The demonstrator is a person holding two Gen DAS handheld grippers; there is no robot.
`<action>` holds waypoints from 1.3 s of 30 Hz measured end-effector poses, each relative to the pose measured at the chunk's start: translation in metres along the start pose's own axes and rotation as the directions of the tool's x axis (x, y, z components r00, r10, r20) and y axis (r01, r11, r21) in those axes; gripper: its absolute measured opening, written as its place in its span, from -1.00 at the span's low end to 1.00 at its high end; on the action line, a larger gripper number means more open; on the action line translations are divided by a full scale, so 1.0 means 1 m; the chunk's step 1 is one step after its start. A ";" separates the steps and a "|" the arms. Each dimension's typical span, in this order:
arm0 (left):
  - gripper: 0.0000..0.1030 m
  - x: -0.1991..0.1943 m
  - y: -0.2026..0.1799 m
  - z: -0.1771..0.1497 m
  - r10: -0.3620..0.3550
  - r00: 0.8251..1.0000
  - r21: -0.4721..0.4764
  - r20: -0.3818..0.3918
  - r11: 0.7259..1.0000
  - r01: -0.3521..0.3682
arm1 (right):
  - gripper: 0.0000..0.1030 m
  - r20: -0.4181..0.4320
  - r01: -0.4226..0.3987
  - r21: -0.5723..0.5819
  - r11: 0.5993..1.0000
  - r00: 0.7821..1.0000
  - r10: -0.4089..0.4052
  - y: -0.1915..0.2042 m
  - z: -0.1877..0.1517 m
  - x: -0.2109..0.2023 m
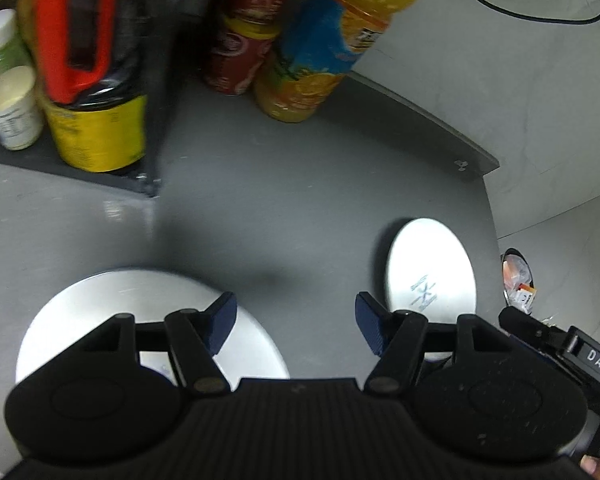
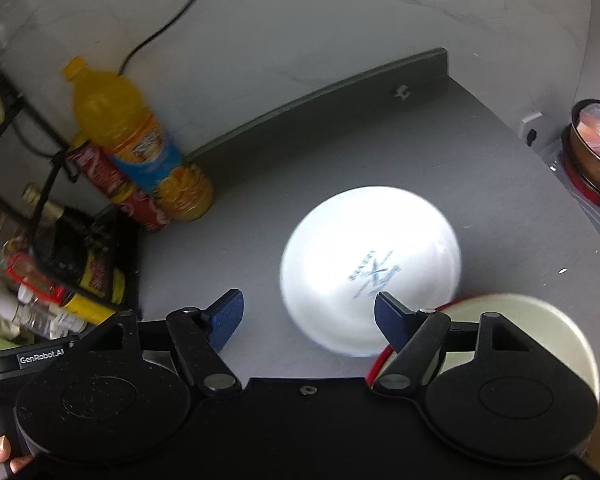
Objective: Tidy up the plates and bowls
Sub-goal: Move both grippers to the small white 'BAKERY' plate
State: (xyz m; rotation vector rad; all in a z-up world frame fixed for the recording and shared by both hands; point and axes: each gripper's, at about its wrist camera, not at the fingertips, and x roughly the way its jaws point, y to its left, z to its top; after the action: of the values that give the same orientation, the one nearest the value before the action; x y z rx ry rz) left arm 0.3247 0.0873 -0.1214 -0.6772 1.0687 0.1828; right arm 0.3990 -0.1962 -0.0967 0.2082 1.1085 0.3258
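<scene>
Above the table, both hand-held grippers [image 1: 296, 322] [image 2: 308, 320] gape empty.

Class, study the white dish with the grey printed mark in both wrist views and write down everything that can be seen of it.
The white dish is round, smooth and glossy, like glazed ceramic or melamine. It seems to lie upside down on the grey table, base upward, with a blurred grey logo printed at the centre. Glare washes out its surface. A red-rimmed cream dish lies close beside it; contact is unclear. No gripper touches it. In the left view it sits near the table's edge.
</scene>
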 end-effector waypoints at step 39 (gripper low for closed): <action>-0.27 0.141 -0.070 0.000 -0.067 0.994 -0.215 -0.085 0.975 0.048 | -0.10 -0.299 0.049 0.083 0.995 0.954 -0.022 -0.129 0.071 0.113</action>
State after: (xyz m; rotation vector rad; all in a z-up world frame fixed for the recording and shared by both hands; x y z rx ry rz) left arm 0.4254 0.0070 -0.2126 -0.9157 1.1253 0.2199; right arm 0.5286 -0.2765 -0.2026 0.2228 1.4254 0.2808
